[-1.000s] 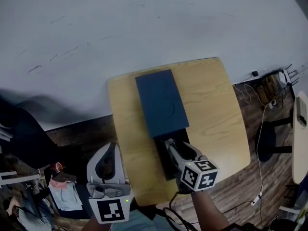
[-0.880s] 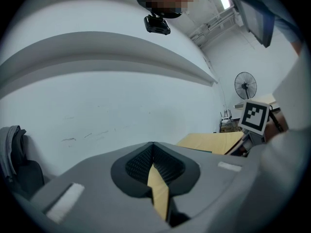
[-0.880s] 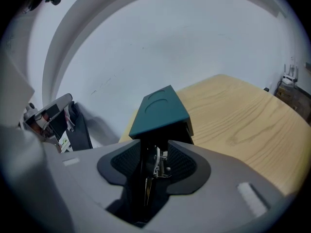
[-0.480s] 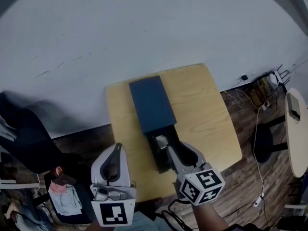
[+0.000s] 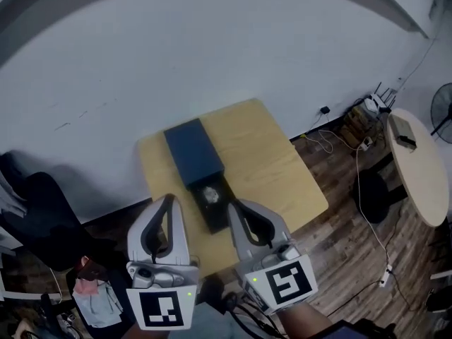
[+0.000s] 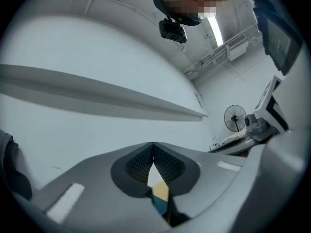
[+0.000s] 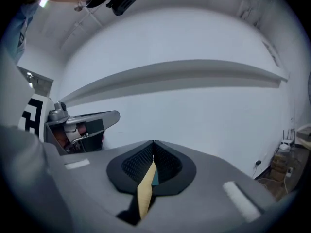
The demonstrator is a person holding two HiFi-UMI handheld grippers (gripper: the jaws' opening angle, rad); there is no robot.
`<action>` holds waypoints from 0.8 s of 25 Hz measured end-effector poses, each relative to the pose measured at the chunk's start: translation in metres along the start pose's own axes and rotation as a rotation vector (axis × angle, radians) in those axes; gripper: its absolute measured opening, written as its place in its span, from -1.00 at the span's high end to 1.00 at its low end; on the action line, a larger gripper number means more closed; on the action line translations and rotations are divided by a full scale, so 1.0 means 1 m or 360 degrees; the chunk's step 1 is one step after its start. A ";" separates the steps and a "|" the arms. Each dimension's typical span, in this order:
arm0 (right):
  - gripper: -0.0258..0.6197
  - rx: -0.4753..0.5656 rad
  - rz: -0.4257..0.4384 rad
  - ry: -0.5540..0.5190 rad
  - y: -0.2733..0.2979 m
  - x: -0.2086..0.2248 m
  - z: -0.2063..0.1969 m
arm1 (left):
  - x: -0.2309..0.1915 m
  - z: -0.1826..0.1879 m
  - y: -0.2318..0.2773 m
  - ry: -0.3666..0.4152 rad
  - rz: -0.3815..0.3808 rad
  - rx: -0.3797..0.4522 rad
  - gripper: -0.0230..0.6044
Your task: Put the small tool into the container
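two sets of jaws hang clear above the near edge of the table [image 5: 272, 162]: the left gripper [image 5: 169, 203] has its jaws together on nothing, and just right of it the small tool [image 5: 210, 194] lies in the open black tray [image 5: 218, 217] of the dark blue container [image 5: 191, 150], so the placing looks done. the right gripper [image 5: 235, 210] has just been closing its jaws, now together and empty. perhaps only sliding the tray shut remains, with bare table either side and the tray's end near the front edge.

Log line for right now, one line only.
left gripper: shut, empty | right gripper: shut, empty | small tool: lying in container
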State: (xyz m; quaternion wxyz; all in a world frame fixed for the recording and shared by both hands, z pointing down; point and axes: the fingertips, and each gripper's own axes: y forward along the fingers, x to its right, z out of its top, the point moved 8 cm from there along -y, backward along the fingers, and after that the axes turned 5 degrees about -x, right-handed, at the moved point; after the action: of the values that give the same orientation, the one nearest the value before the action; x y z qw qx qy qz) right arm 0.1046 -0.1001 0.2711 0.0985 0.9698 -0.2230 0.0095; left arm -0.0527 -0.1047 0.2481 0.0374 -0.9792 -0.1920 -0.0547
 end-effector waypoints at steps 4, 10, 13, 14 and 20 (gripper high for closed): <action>0.91 0.0146 -0.0046 -0.0076 -0.032 -0.013 0.017 | 0.017 0.016 -0.020 0.0000 -0.0005 0.0041 0.89; 0.92 0.0255 -0.0101 -0.0126 -0.068 -0.017 0.032 | 0.035 0.035 -0.042 0.0033 -0.0006 0.0104 0.89; 0.92 0.0280 -0.0104 -0.0148 -0.077 -0.020 0.036 | 0.041 0.039 -0.049 0.0049 -0.0003 0.0114 0.89; 0.92 0.0283 -0.0104 -0.0152 -0.080 -0.020 0.037 | 0.042 0.040 -0.051 0.0047 -0.0002 0.0118 0.89; 0.92 0.0307 -0.0106 -0.0201 -0.086 -0.024 0.038 | 0.045 0.043 -0.054 0.0054 -0.0004 0.0138 0.89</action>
State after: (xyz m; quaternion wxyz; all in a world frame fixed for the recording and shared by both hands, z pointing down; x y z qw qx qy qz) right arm 0.1193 -0.0210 0.2161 -0.0091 0.9803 -0.1945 -0.0334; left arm -0.0277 -0.0338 0.2141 0.0830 -0.9753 -0.1947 -0.0630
